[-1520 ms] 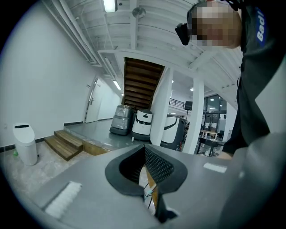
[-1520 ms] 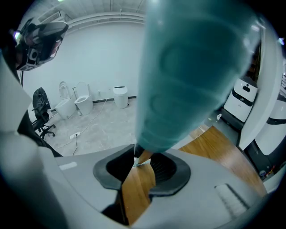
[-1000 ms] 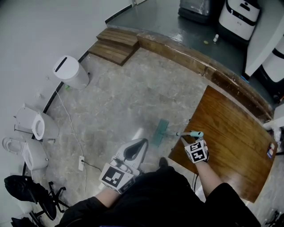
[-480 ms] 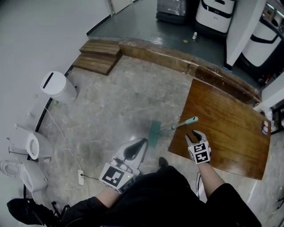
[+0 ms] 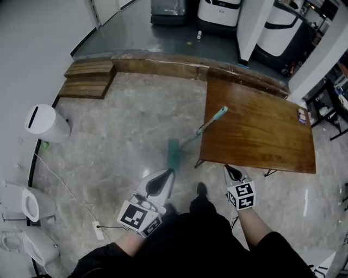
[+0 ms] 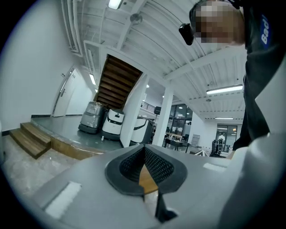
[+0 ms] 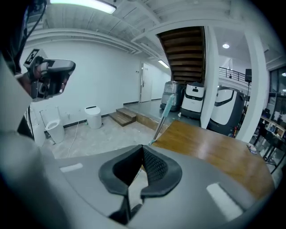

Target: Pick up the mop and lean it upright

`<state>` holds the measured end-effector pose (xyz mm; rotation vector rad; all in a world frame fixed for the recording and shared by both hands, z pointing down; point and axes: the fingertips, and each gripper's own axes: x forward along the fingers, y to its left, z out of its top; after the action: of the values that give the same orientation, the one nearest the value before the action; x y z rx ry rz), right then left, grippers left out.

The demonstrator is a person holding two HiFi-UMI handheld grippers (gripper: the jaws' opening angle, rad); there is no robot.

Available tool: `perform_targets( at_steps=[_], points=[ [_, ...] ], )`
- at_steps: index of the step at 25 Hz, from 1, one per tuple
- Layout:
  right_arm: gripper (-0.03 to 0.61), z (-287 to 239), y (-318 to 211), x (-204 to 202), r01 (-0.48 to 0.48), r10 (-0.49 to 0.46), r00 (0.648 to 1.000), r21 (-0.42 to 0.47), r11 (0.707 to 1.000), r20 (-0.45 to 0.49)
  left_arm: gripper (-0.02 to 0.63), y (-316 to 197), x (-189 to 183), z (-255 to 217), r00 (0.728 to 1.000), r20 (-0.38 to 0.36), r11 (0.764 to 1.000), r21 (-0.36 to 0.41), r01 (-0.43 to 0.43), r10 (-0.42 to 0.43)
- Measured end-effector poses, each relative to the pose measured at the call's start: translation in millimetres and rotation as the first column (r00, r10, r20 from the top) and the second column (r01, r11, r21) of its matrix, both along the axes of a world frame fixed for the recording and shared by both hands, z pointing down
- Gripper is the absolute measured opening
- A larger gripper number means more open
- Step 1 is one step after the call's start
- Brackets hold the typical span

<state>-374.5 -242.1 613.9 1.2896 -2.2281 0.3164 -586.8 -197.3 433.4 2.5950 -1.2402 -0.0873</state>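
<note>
The mop (image 5: pixel 193 136) leans against the left edge of the wooden table (image 5: pixel 261 136). Its teal head (image 5: pixel 173 153) rests on the stone floor and its handle tip (image 5: pixel 220 113) sticks up above the tabletop. My right gripper (image 5: pixel 232 174) hovers near the table's front left corner, apart from the mop, shut and empty. My left gripper (image 5: pixel 165 176) sits lower left of the mop head, shut on nothing. In the right gripper view the mop (image 7: pixel 164 114) stands ahead of the shut gripper (image 7: pixel 142 155), against the table (image 7: pixel 214 147). The left gripper view shows that gripper (image 6: pixel 144 154) shut.
A white bin (image 5: pixel 46 124) and toilets (image 5: pixel 22 201) line the left wall. A cable and power strip (image 5: pixel 98 231) lie on the floor. Wooden steps (image 5: pixel 87 79) and a wooden kerb (image 5: pixel 163 65) lie beyond. White machines (image 5: pixel 217 11) stand at the back.
My right gripper has drawn back from the mop handle toward the person, and its jaws have gone from wide apart to shut, empty. The mop stays leaning on the table.
</note>
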Motion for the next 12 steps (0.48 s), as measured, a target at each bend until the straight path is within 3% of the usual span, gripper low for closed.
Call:
perform_targets(
  at_steps=[5,12],
  points=[
    [0.005,-21,46,6,-0.037,0.035,0.997,0.021,0.999,0.065,0.010,31,23,-7,0.997,0.000,0.997,0.034,-0.074,0.074],
    [0.005,-66,83,25,-0.026,0.011,0.985,0.086,0.996,0.171,0.009,65,74,-37,0.995,0.005,0.992,0.072,-0.100,0.100]
  ],
)
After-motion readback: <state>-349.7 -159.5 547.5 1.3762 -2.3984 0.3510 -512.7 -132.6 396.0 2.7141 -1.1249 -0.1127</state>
